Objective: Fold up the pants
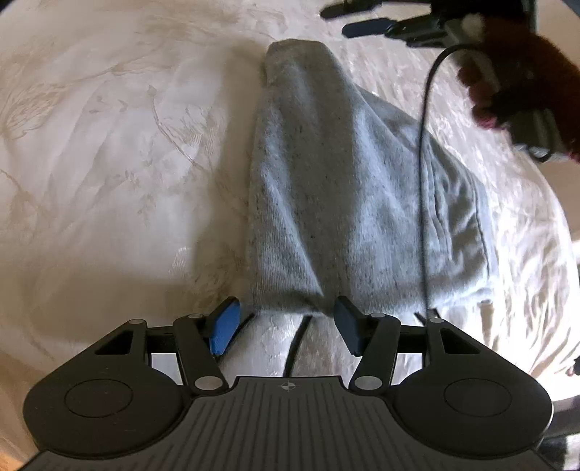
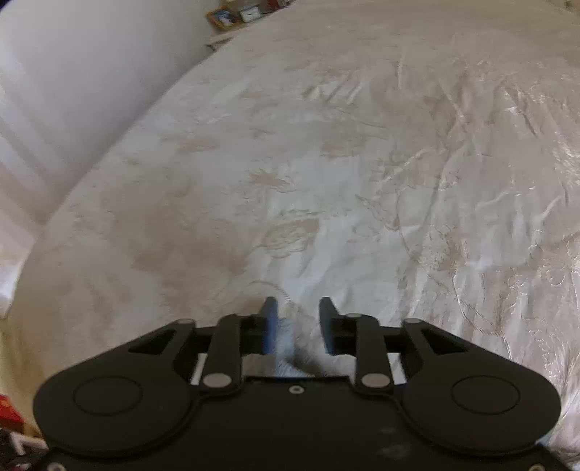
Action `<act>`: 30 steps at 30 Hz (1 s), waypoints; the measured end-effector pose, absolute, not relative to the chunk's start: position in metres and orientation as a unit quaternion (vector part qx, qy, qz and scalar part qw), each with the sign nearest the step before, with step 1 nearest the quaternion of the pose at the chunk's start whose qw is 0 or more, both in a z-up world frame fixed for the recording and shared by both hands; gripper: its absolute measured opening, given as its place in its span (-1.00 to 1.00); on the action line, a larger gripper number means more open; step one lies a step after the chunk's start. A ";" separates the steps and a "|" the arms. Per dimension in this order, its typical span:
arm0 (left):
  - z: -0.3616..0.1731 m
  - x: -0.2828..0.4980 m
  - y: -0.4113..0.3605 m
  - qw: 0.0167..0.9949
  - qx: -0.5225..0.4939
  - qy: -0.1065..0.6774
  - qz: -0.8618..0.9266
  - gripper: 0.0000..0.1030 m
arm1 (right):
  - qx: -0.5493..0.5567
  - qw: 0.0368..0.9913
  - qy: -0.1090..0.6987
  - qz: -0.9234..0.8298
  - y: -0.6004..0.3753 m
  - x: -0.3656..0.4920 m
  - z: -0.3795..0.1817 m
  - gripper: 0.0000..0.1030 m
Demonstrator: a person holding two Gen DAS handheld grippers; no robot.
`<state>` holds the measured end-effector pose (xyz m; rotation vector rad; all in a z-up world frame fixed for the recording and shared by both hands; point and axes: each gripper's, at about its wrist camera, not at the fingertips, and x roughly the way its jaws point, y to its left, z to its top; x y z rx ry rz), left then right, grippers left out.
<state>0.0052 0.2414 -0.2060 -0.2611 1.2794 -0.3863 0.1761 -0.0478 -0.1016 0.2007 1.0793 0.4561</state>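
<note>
Grey sweatpants (image 1: 326,188) lie folded lengthwise on the cream bedspread (image 1: 119,163), running away from me in the left wrist view. My left gripper (image 1: 286,326) is open just above the near end of the pants, its blue pads either side of the edge. My right gripper (image 1: 357,20) shows at the top right of that view, open, above the far end, held by a hand in a dark red sleeve (image 1: 514,72). In the right wrist view my right gripper (image 2: 297,326) is open over bare bedspread (image 2: 326,163); a bit of grey cloth (image 2: 290,347) shows between its fingers.
A black cable (image 1: 424,163) hangs from the right gripper across the pants. A white wall or headboard (image 2: 65,90) borders the bed at the left in the right wrist view, with small items (image 2: 235,14) beyond the far corner.
</note>
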 end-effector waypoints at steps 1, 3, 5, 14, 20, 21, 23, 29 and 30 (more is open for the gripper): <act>-0.207 0.004 0.240 0.776 -0.116 0.593 -0.178 0.09 | 0.092 0.825 0.509 0.226 -0.048 0.176 -0.099 -0.10; -0.208 0.002 0.235 0.779 -0.102 0.592 -0.178 0.09 | 0.078 0.822 0.509 0.242 -0.041 0.176 -0.095 0.10; -0.211 -0.001 0.230 0.777 -0.093 0.595 -0.184 0.11 | 0.061 0.817 0.514 0.253 -0.028 0.178 -0.096 0.19; -0.212 -0.012 0.237 0.784 -0.124 0.585 -0.167 0.15 | -0.046 0.772 0.581 0.253 0.031 0.190 -0.143 -0.83; -0.213 -0.011 0.243 0.781 -0.130 0.590 -0.158 0.15 | -0.001 0.788 0.584 0.197 0.013 0.205 -0.152 -0.80; -0.213 -0.011 0.241 0.780 -0.126 0.592 -0.159 0.15 | 0.006 0.791 0.579 0.196 0.009 0.203 -0.150 -0.74; -0.212 -0.010 0.239 0.780 -0.116 0.594 -0.162 0.15 | 0.021 0.802 0.562 0.200 0.002 0.197 -0.143 -0.61; -0.202 -0.004 0.229 0.785 -0.089 0.590 -0.165 0.16 | 0.120 0.834 0.499 0.205 -0.047 0.166 -0.101 -0.24; -0.197 -0.003 0.229 0.789 -0.085 0.585 -0.165 0.16 | 0.130 0.838 0.489 0.206 -0.058 0.158 -0.091 -0.23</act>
